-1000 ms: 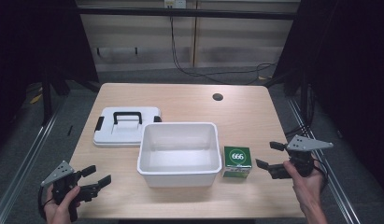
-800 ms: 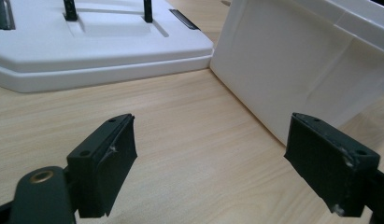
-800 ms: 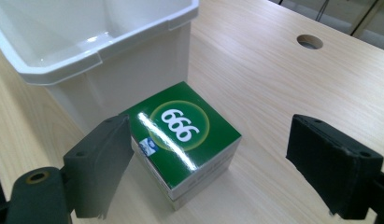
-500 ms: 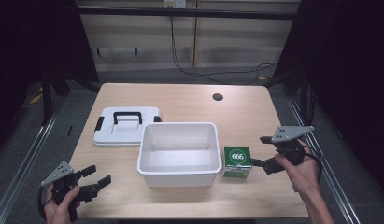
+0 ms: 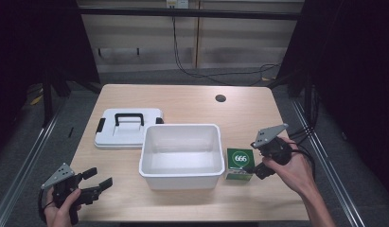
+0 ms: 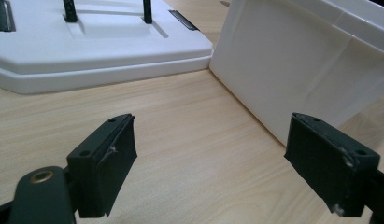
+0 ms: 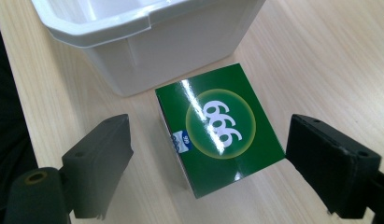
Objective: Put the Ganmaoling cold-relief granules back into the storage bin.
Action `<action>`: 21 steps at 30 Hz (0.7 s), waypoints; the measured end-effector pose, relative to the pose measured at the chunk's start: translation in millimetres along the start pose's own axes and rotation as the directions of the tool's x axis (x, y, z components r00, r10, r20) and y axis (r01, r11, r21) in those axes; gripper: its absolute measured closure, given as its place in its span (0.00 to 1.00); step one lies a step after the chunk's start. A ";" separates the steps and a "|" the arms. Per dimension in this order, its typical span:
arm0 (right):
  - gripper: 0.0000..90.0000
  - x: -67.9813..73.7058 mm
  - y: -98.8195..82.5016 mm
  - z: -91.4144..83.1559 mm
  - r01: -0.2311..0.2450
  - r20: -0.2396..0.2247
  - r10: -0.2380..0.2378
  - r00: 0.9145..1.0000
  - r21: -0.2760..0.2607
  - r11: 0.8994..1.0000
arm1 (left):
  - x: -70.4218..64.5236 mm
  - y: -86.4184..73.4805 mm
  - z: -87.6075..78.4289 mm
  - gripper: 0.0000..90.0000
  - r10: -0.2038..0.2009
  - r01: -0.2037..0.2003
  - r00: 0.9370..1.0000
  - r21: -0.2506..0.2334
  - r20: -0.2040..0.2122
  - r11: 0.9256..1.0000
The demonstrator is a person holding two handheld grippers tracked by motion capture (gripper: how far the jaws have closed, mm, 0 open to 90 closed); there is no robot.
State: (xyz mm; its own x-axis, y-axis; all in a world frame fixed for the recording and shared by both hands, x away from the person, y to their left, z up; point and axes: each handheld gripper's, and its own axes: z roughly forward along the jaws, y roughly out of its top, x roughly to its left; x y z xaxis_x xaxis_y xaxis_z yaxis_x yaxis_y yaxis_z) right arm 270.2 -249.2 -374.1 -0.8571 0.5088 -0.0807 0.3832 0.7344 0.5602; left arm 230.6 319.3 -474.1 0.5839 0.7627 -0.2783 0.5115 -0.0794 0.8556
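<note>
Pale wood grain runs across the table (image 5: pixel 192 101), and we work over it from the near edge. At our left corner the left gripper (image 5: pixel 95 182) hovers low over bare tabletop, its jaws spread wide with nothing between them; in the left gripper view those jaws frame the white lid (image 6: pixel 96 51) with its black handle ahead and the side wall of the white plastic bin (image 6: pixel 297 70) to the right. From the high view, the lid (image 5: pixel 128 128) lies flat, just beside the bin's far-left corner, and the bin (image 5: pixel 181 149) stands open-topped in the middle of the table. Just beside the bin's right wall sits the green box (image 5: pixel 240 163) marked with a white 666 in a pale circle, resting on the tabletop. Our right gripper (image 5: pixel 256 163) is at the box's right side, jaws spread apart; in the right gripper view the green box (image 7: pixel 220 126) lies between the two open jaws, close to the right one, with neither pad clearly touching it, and the bin's rim (image 7: pixel 129 21) is just beyond.
</note>
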 end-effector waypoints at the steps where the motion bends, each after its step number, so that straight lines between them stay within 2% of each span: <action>1: 0.16 -1.9 3.5 -0.3 -0.014 -0.015 0.014 1.000 0.024 1.000 | -0.3 -0.1 -0.1 0.18 -0.004 0.004 1.000 -0.002 -0.001 1.000; 5: 0.16 -7.7 8.5 -1.4 0.001 -0.041 0.000 0.999 0.033 0.999 | 0.0 0.1 0.3 0.18 -0.001 0.001 1.000 -0.002 0.001 1.000; 8: 0.16 -7.8 12.0 0.5 0.015 -0.020 -0.014 1.000 0.045 0.999 | -0.1 0.1 0.3 0.18 -0.002 0.002 1.000 -0.001 0.001 1.000; 9: 0.15 -8.5 15.7 4.7 0.042 -0.030 -0.039 0.999 0.083 0.996 | 0.2 0.1 0.1 0.18 0.000 0.000 1.000 -0.003 -0.001 1.000; 11: 0.15 -8.3 19.6 8.8 0.062 -0.043 -0.058 0.997 0.117 0.991 | 0.3 0.1 0.1 0.18 -0.001 0.001 1.000 -0.002 0.000 1.000; 12: 0.15 -8.3 19.6 8.8 0.062 -0.043 -0.058 0.997 0.117 0.991 | 0.3 0.1 0.1 0.18 -0.001 0.001 1.000 -0.002 0.000 1.000; 15: 0.14 -8.7 26.3 15.0 0.114 -0.069 -0.104 0.992 0.149 0.982 | 0.1 0.1 -0.1 0.18 0.000 0.000 1.000 -0.002 0.001 1.000; 17: 0.14 -9.5 27.2 17.0 0.122 -0.084 -0.110 0.990 0.159 0.980 | 0.0 0.1 -0.1 0.18 -0.002 0.002 1.000 -0.003 0.002 1.000; 21: 0.13 -11.4 26.9 20.9 0.148 -0.103 -0.129 0.986 0.203 0.968 | 0.1 0.2 0.0 0.18 0.001 -0.001 1.000 -0.002 0.002 1.000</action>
State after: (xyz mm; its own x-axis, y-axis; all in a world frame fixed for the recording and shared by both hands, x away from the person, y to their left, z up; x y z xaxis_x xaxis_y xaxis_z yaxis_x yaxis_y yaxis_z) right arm 297.4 -225.8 -375.3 -0.9303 0.3606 -0.0671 0.3140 0.8774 0.3627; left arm 230.8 319.3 -474.0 0.5854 0.7616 -0.2781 0.5096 -0.0788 0.8568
